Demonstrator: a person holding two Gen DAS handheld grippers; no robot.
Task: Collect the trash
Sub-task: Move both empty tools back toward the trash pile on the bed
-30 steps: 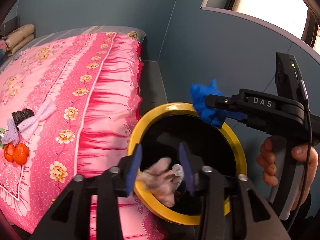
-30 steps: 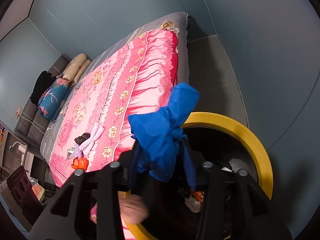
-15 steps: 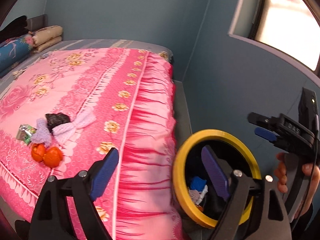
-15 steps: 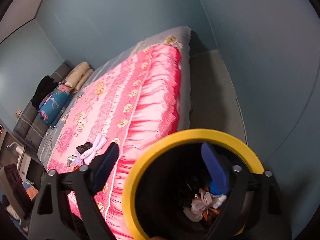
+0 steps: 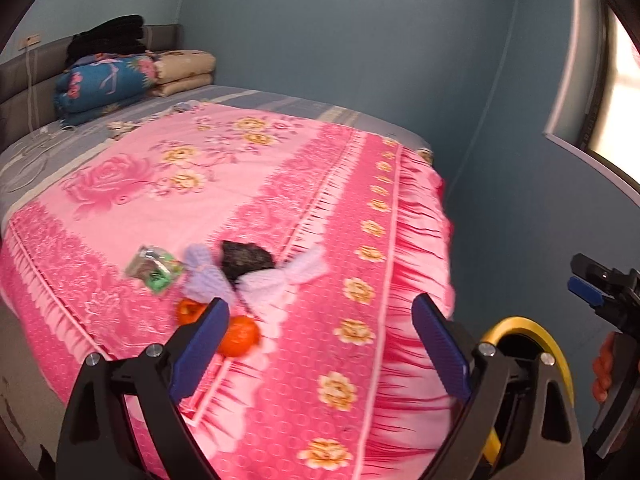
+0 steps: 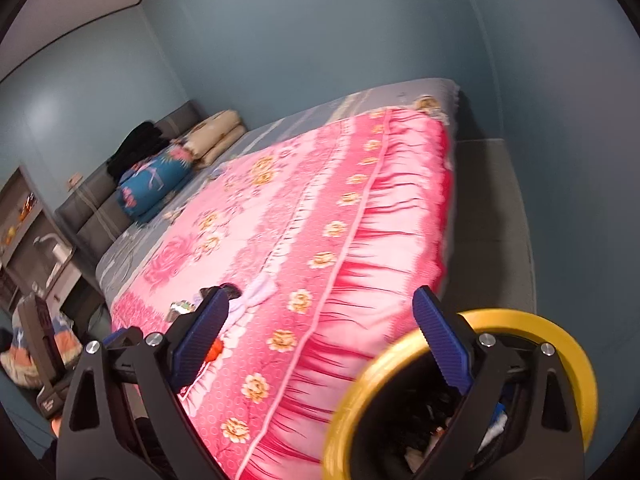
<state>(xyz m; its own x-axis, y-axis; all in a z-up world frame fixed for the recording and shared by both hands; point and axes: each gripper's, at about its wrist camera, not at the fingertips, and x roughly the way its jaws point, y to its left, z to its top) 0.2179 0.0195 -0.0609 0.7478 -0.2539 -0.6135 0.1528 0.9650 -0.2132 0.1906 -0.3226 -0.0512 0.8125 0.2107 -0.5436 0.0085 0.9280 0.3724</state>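
A black bin with a yellow rim stands on the floor beside the bed; it also shows in the left wrist view, with trash inside. On the pink bedspread lie a green wrapper, a purple cloth, a black crumpled piece, a pale pink cloth and two orange pieces. My left gripper is open and empty above the bed's near edge. My right gripper is open and empty beside the bin; it also shows in the left wrist view.
Folded blankets and black clothes are stacked at the grey headboard. Blue walls close in at the right, with a window. A narrow strip of floor runs between bed and wall. Bags sit at the far left.
Both grippers opened and dropped their loads into the bin: the blue glove from the right, the crumpled tissue from the left. Both then swung left toward the bed.
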